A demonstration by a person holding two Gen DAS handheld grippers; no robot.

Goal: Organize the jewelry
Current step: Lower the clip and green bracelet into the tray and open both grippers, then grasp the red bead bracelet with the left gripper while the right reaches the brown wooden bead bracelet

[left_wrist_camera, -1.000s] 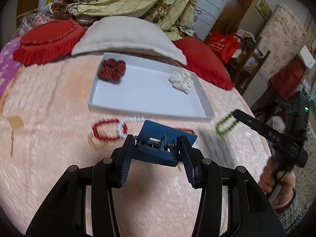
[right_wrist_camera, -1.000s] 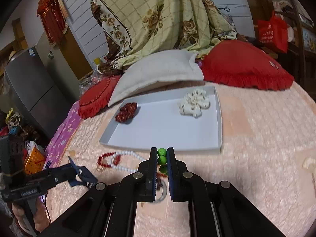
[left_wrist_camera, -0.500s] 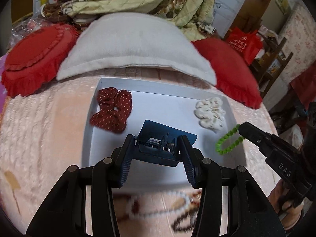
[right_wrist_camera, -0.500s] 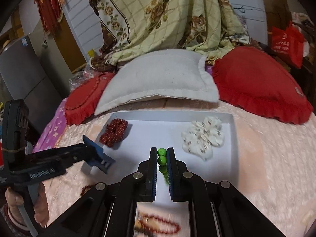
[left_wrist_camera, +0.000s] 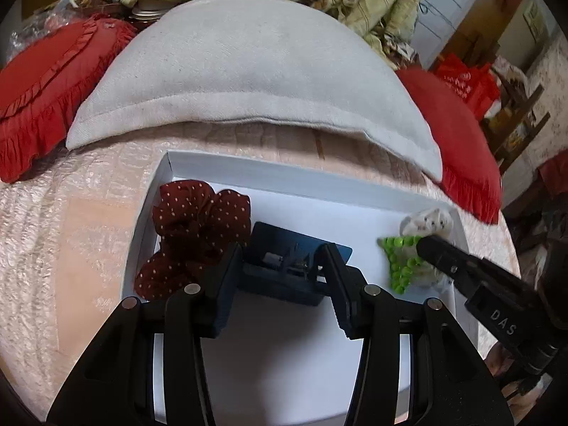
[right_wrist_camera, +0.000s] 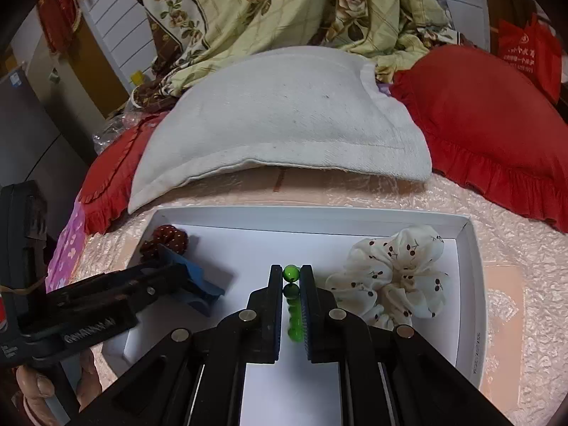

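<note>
Both grippers sit over the shallow white cardboard tray on the pink textured bedspread.

Left gripper is clamped on a dark blue plastic hair claw clip, jaws partway apart with the clip wedged between the pads. The clip sits low over the left half of the tray, just beside the dark red polka-dot fabric scrunchie, which lies in the tray's left end. Whether the clip touches the tray floor I cannot tell: the fingers hide its underside. In the right wrist view the same clip shows at the left gripper's tip, in front of the red scrunchie.

Right gripper is pinched nearly closed on a bright green round-bead bracelet; beads stack between the pads and hang below them. In the left wrist view the bracelet dangles from the right gripper's tip over the tray's right end, against the white cherry-print fabric scrunchie. That scrunchie lies in the tray's right part, just right of the right fingers.

Behind the tray: a grey-white fabric pillow, flanked by red ruffled cushions, with a floral yellow-green quilt piled behind. A hand grips the left gripper's handle at the lower left.
</note>
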